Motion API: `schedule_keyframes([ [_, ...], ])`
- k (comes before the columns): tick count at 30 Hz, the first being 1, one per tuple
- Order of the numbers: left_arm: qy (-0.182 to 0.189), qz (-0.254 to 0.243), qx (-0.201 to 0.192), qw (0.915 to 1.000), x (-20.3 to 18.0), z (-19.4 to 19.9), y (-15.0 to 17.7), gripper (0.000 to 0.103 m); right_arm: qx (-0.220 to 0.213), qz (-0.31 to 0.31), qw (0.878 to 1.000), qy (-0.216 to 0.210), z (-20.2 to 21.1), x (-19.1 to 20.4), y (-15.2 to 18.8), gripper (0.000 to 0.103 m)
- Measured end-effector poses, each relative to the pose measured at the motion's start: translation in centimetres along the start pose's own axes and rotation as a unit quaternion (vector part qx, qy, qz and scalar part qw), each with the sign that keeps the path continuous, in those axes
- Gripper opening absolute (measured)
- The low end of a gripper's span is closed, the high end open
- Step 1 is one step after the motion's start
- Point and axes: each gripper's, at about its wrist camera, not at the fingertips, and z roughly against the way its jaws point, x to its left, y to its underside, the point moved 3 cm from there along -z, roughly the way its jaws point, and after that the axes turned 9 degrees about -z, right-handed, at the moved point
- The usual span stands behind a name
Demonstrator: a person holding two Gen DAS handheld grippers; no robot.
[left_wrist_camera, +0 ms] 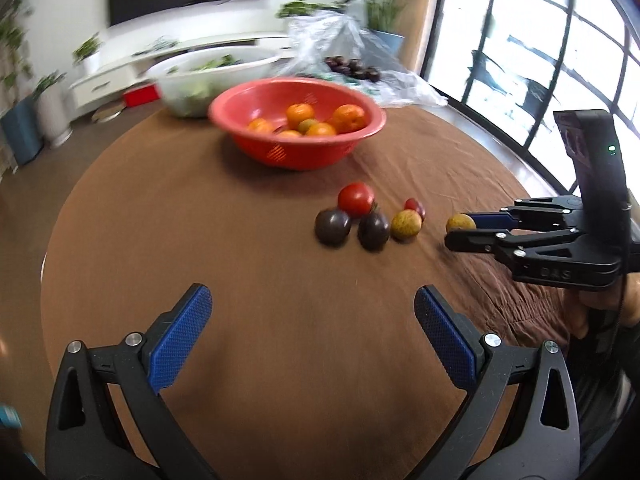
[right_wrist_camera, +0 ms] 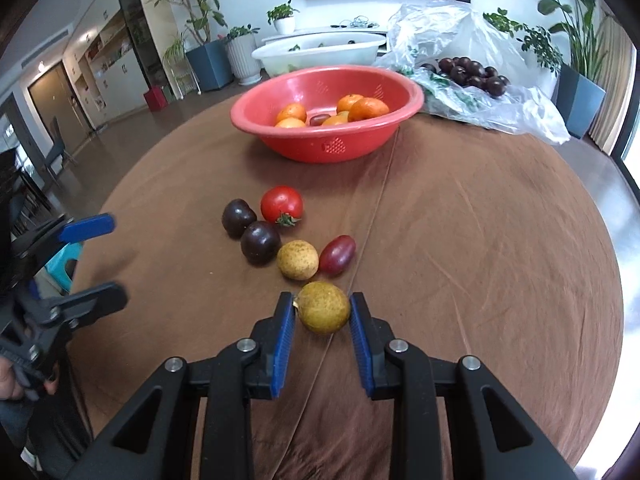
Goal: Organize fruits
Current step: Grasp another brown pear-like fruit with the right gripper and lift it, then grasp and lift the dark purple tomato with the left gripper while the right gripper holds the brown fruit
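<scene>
My right gripper (right_wrist_camera: pixel 321 299) is shut on a speckled yellow-green round fruit (right_wrist_camera: pixel 323 307) that rests on the brown tablecloth; both blue pads press its sides. In the left wrist view the same fruit (left_wrist_camera: pixel 460 222) shows between the right gripper's (left_wrist_camera: pixel 455 231) tips. Just beyond lie a second yellow fruit (right_wrist_camera: pixel 297 260), a small red oblong fruit (right_wrist_camera: pixel 338 254), two dark plums (right_wrist_camera: pixel 260 242) and a red tomato (right_wrist_camera: pixel 281 204). A red basket (right_wrist_camera: pixel 328 144) farther back holds several oranges. My left gripper (left_wrist_camera: pixel 312 294) hovers open over bare cloth, with nothing between its fingers.
Behind the basket stand a white basin (right_wrist_camera: pixel 320 54) with greens and a clear plastic bag (right_wrist_camera: pixel 516 108) holding several dark plums. The round table's edge (right_wrist_camera: pixel 612 264) curves close on the right. A person's hand (left_wrist_camera: pixel 600 304) grips the right tool.
</scene>
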Motion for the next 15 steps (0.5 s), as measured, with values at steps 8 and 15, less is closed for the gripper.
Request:
schedule_keyframes([
  [8, 0.033, -0.146, 0.025, 0.9884, 0.8, -3.7, -3.7, 0.103, -0.01, -0.026, 0.999, -0.02, 1.3, -0.9, 0.1, 0.03],
  [15, 0.093, -0.194, 0.048, 0.9755, 1.0, -7.1, -4.1, 0.093, -0.011, -0.037, 0.999, -0.022, 1.3, -1.7, 0.2, 0.03],
])
